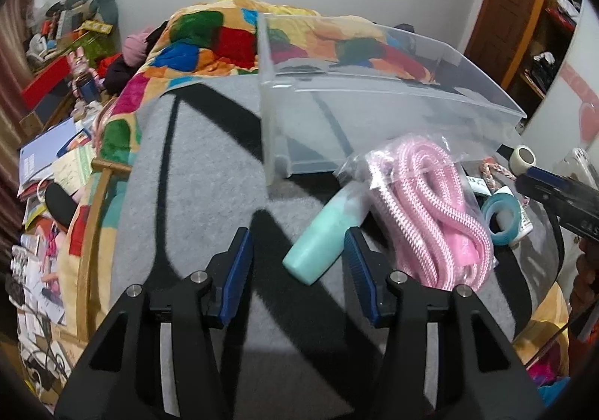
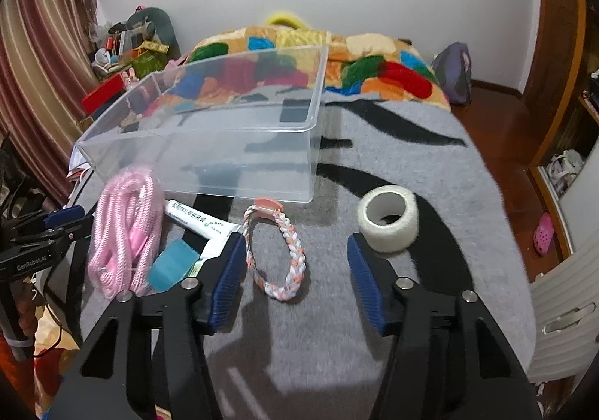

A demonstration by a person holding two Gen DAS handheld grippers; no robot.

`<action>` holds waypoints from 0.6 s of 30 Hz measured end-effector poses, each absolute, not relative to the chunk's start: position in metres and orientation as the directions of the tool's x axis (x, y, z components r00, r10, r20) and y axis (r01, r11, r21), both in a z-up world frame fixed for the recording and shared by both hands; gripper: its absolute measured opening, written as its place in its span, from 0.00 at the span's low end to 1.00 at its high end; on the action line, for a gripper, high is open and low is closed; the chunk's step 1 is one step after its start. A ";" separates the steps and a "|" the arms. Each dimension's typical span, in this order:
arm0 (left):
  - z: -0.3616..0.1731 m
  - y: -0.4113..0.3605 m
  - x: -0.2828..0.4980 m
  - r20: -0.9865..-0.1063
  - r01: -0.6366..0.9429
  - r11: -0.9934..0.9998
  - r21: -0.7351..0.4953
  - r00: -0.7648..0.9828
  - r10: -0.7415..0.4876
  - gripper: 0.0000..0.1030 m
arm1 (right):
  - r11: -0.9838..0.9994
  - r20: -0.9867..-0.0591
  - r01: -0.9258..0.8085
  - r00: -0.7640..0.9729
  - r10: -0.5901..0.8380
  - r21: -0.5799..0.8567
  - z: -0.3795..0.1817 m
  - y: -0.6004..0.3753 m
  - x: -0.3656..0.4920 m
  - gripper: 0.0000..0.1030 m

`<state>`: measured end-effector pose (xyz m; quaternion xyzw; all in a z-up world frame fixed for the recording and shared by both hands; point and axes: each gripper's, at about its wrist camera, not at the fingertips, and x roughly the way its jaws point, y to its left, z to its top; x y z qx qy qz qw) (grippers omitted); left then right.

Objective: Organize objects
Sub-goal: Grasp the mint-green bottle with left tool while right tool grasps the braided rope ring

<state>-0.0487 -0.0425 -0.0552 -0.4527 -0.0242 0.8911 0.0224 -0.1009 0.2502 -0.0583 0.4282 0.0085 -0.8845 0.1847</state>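
i see my left gripper spread wide with nothing between its blue pads, hovering over the grey and black mat. the mint green bottle lies on its side just ahead of it, its base end showing between the fingers and its neck tucked under the clear bag holding the pink rope. the bag lies on the mat close against the front wall of the clear plastic bin, which stands upright. past the bag sits a teal tape ring, leaning against a white tube.

my right gripper is also wide open and holding nothing. the braided bracelet, pink and white with a coral clasp, lies flat on the mat between its fingers, touching neither pad as far as i can tell. the white bandage roll stands on end just beyond the right finger. the white tube lies left of the bracelet, just in front of the bin, with the pink rope further left, beside the left gripper.
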 end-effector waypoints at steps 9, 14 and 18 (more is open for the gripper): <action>-0.062 -0.021 -0.067 -0.802 -0.083 -0.996 -0.025 -0.594 0.070 0.26 | -0.921 -0.787 0.363 -0.524 -0.326 0.140 -0.073 0.238 -0.118 0.13; -0.061 -0.021 -0.057 -0.787 -0.072 -0.997 -0.036 -0.612 0.073 0.23 | -0.922 -0.768 0.360 -0.547 -0.333 0.144 -0.068 0.246 -0.105 0.07; -0.055 -0.028 -0.042 -0.777 -0.045 -0.997 -0.059 -0.625 0.075 0.23 | -0.918 -0.740 0.364 -0.573 -0.352 0.155 -0.054 0.254 -0.091 0.07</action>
